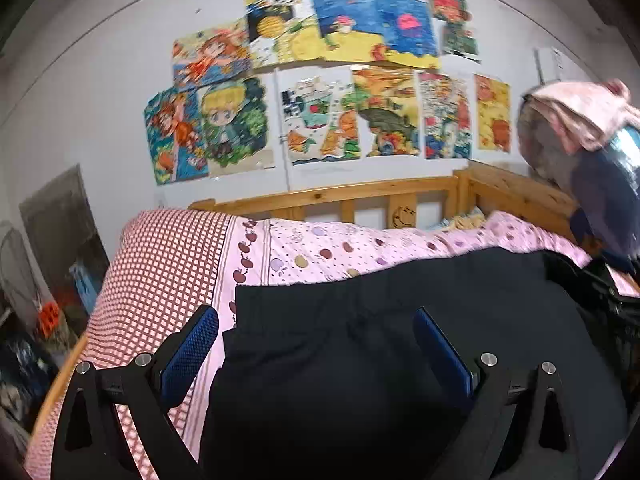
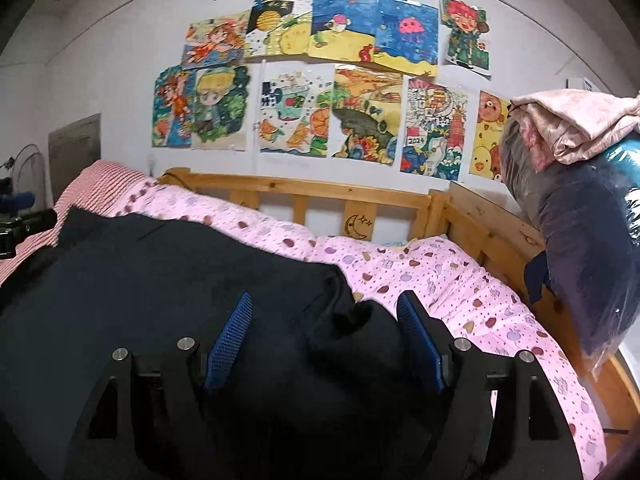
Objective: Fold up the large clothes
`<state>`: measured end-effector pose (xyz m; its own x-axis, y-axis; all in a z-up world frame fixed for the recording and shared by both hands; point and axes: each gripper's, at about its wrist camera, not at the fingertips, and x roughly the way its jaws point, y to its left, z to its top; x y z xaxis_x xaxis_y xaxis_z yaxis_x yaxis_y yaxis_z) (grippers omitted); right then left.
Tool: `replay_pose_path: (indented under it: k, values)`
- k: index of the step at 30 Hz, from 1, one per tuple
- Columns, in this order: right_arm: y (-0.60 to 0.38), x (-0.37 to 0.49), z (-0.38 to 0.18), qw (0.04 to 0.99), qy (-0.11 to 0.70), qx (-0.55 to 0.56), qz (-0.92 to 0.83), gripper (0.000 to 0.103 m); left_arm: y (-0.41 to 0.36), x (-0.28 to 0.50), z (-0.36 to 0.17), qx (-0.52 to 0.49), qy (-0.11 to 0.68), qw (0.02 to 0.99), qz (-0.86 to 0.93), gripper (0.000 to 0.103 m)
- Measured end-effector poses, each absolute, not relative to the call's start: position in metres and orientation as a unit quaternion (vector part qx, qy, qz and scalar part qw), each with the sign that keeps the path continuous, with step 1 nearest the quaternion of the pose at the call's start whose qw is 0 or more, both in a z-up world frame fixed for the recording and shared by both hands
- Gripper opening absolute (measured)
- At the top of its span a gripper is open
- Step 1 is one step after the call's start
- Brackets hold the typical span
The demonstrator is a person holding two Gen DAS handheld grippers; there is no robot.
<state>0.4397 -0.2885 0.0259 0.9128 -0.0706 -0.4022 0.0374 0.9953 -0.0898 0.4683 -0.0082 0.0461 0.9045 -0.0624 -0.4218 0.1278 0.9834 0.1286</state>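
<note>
Folding looks barely begun: the dark garment lies spread on the bed's pink patterned sheet, covering the near part of the bed and stopping short of the wooden headboard rail that runs along the wall side. The left tongs are spread wide over the garment's end nearest the red-checked cover, one blue pad above the sheet just outside the cloth's straight edge, the other over the cloth, and nothing is gripped between them. The right tongs are likewise well open and empty, straddling a bunched, raised lump of the garment at its end farther from the checked cover, where the cloth gives way to bare sheet. I judge this the approach to a first grasp. The next move calls for each pair of tongs to drop onto a corner or edge, pinch a single layer cleanly, and lift both ends together so the cloth can be carried over itself. The bunched end may want smoothing first.
</note>
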Motion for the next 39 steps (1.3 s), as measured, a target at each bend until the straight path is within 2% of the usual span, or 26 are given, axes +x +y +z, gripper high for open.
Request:
replay_pose_path:
  k: [2, 4, 10, 21, 24, 30, 39]
  values:
    - [-0.287, 0.426, 0.028, 0.977, 0.212, -0.030, -0.012, 0.073, -0.014, 0.455, 0.045, 0.101, 0.210, 0.970, -0.073, 0.098]
    - [-0.286, 0.412, 0.028, 0.978, 0.209, -0.020, 0.004, 0.080, -0.025, 0.437, 0.038, 0.136, 0.205, 0.963, -0.106, 0.098]
    - [-0.268, 0.404, 0.006, 0.966, 0.248, -0.051, 0.059, 0.081, -0.055, 0.436, 0.009, 0.203, 0.227, 0.944, -0.126, 0.098]
    - [-0.298, 0.516, -0.019, 0.941, 0.338, -0.009, 0.011, 0.081, -0.030, 0.537, 0.000, 0.084, 0.337, 0.936, -0.067, 0.103]
    - [-0.310, 0.529, -0.030, 0.937, 0.349, -0.009, -0.032, 0.081, -0.017, 0.552, -0.004, 0.045, 0.346, 0.935, -0.059, 0.103]
    - [-0.345, 0.527, -0.058, 0.933, 0.344, 0.071, -0.082, 0.081, 0.006, 0.577, -0.020, -0.043, 0.374, 0.921, -0.100, 0.103]
    - [-0.356, 0.521, -0.091, 0.937, 0.322, 0.107, -0.088, 0.083, -0.008, 0.581, -0.044, -0.022, 0.375, 0.920, -0.109, 0.103]
